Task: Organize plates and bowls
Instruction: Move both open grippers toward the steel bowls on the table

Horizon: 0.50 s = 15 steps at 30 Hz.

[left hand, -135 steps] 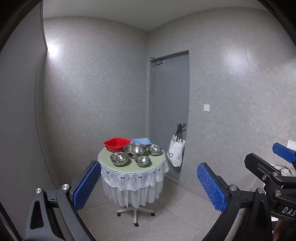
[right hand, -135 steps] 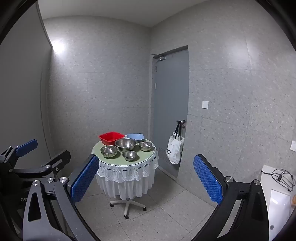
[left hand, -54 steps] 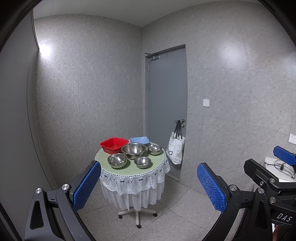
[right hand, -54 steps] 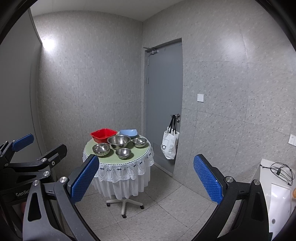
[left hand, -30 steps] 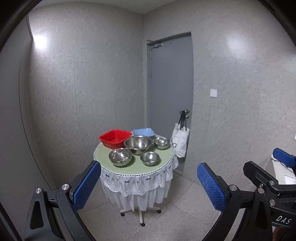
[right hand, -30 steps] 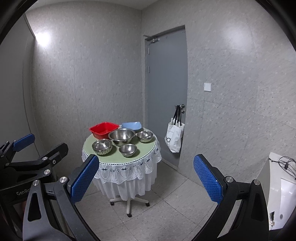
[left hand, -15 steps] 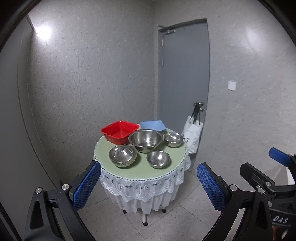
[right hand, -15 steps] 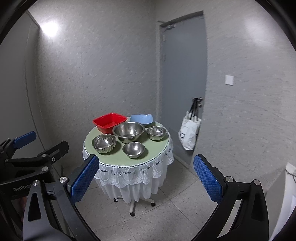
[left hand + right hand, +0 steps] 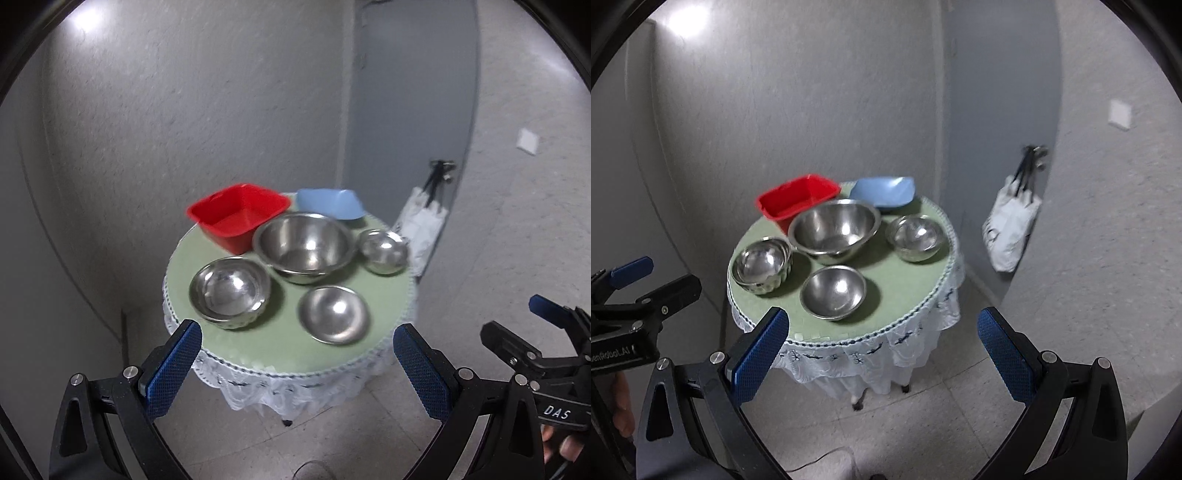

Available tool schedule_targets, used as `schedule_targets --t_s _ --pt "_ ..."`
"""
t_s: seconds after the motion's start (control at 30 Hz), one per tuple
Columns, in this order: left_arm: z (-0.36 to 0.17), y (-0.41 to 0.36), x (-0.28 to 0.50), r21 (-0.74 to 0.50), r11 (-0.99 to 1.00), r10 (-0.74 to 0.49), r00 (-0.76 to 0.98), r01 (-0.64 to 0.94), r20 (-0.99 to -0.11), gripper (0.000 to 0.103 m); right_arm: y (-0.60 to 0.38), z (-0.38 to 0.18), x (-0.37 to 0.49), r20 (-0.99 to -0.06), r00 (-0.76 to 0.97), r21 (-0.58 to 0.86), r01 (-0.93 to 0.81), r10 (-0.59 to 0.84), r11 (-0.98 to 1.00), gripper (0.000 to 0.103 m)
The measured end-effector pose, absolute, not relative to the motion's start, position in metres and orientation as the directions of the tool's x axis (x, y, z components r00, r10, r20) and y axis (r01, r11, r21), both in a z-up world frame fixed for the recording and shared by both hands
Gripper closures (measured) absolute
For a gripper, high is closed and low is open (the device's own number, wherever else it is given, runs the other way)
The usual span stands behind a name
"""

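Note:
A small round table (image 9: 280, 343) (image 9: 897, 291) with a green top and white lace skirt holds a large steel bowl (image 9: 304, 247) (image 9: 834, 227) in the middle. A stack of steel bowls (image 9: 229, 291) (image 9: 761, 266) sits at its left, a small steel bowl (image 9: 334, 314) (image 9: 833, 291) in front, another (image 9: 384, 251) (image 9: 916, 237) at the right. A red square tub (image 9: 238, 216) (image 9: 796, 201) and a blue square dish (image 9: 328, 204) (image 9: 882, 192) stand at the back. My left gripper (image 9: 295, 365) and right gripper (image 9: 881, 354) are open and empty, short of the table's near edge.
The table stands in a corner of grey walls beside a grey door (image 9: 410, 110). A white tote bag (image 9: 1012, 225) hangs from the door handle at the right. Tiled floor (image 9: 923, 424) lies below the grippers.
Both grippers have moved closer to the table and higher, so the bowls look larger and are seen more from above. Both stay open and empty.

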<state>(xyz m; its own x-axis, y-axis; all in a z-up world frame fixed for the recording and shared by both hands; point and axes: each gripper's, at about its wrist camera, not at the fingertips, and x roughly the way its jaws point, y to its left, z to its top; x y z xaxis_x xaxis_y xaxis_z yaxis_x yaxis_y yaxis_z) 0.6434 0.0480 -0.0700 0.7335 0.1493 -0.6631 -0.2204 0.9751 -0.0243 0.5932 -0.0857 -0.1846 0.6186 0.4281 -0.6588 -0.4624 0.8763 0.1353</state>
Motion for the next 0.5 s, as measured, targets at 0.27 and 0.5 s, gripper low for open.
schedule_targets --t_s 0.27,0.5 --pt "-0.101 0.118 0.718 -0.002 0.93 0.253 0.646 -0.367 -0.721 0.001 -0.031 -0.222 0.653 -0.709 0.515 0.192 -0.516 0.481 0.835 0.0" --pt "-0.15 0.189 0.775 0.033 0.921 0.264 0.557 -0.389 -0.787 0.0 0.054 -0.248 0.678 -0.752 0.424 0.204 -0.578 0.505 0.79 0.0"
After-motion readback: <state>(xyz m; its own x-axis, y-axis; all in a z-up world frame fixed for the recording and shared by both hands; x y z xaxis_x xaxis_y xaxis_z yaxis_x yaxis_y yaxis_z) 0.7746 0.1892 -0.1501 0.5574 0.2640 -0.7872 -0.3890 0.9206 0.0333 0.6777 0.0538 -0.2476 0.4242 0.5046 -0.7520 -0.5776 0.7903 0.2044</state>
